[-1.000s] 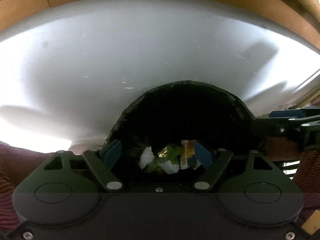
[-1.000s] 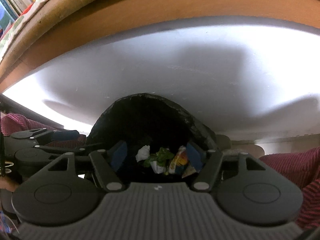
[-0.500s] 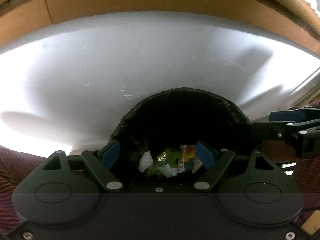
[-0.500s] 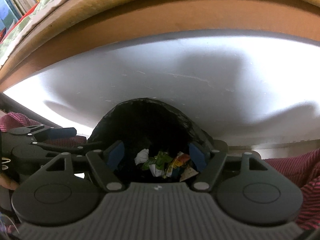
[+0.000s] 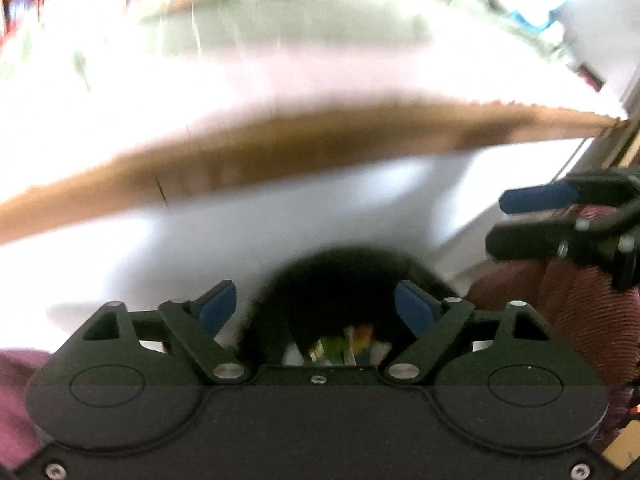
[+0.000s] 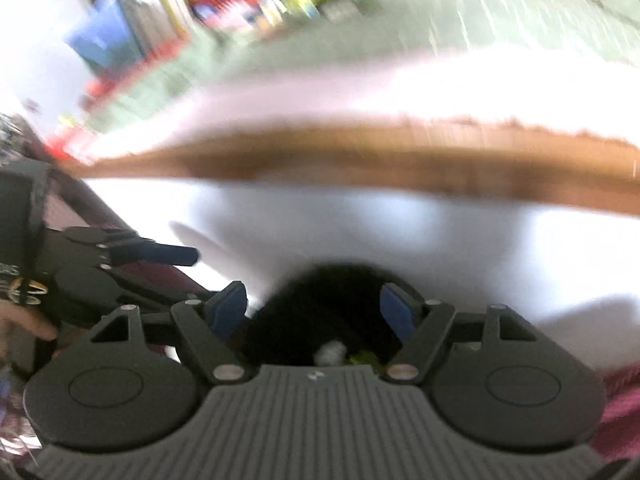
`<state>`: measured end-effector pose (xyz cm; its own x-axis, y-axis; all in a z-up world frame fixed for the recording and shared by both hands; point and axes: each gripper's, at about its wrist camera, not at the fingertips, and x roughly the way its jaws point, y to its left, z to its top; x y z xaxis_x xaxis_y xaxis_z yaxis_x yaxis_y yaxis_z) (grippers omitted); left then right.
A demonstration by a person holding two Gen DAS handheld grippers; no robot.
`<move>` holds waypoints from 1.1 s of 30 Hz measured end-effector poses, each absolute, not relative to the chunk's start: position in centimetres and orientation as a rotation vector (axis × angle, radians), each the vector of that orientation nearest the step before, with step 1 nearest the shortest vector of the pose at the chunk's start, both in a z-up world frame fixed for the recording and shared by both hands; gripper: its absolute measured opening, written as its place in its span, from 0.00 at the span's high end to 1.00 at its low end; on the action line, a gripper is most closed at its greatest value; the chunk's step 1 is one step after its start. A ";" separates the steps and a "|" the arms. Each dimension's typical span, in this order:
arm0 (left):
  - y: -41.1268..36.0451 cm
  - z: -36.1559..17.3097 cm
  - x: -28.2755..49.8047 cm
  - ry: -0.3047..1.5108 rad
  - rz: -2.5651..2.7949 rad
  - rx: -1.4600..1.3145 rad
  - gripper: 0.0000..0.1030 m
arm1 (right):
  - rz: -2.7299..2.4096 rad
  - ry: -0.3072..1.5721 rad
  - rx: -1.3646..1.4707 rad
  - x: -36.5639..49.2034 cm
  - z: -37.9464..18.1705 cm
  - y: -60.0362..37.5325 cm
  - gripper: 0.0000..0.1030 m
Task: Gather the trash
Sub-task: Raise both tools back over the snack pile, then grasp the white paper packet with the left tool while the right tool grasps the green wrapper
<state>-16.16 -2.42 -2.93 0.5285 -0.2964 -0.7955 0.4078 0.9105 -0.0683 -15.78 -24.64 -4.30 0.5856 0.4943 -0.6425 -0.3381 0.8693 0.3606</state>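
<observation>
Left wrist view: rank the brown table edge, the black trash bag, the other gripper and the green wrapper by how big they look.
1. brown table edge, spanning the frame.
2. black trash bag.
3. right gripper, partly cut off at the frame edge, so its rank against the bag is unsure.
4. green wrapper, smallest.

Home room, likely a study. Books [image 6: 168, 20] shelved along the far wall; green mat [image 6: 460, 24] over a wooden table edge [image 6: 360, 160]; lined bin [image 5: 344, 280] on white floor [image 6: 440, 232].
</observation>
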 end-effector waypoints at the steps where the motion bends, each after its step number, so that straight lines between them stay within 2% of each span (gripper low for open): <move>1: -2.1 -1.4 -16.2 0.881 -0.431 0.139 0.14 | 0.500 0.769 0.214 -15.8 -3.1 -24.9 0.20; 7: -0.8 5.3 -13.6 0.685 -0.436 0.124 0.07 | 0.432 0.542 0.214 -13.7 2.8 -26.5 0.18; 14: -0.2 8.2 -6.3 0.550 -0.309 0.064 0.07 | 0.271 0.460 0.143 -7.6 5.0 -25.7 0.18; 26: 3.4 4.9 8.7 0.647 -0.157 -0.250 0.07 | 0.229 0.546 0.166 3.8 4.6 -24.8 0.18; 33: 3.6 2.0 10.6 0.700 -0.164 -0.335 0.07 | 0.264 0.609 0.165 8.9 2.6 -23.9 0.18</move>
<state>10.62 3.59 2.00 0.7549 -0.2588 -0.6026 0.0367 0.9340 -0.3553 8.87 -23.94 2.59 0.7884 0.2923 -0.5413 -0.1955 0.9533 0.2301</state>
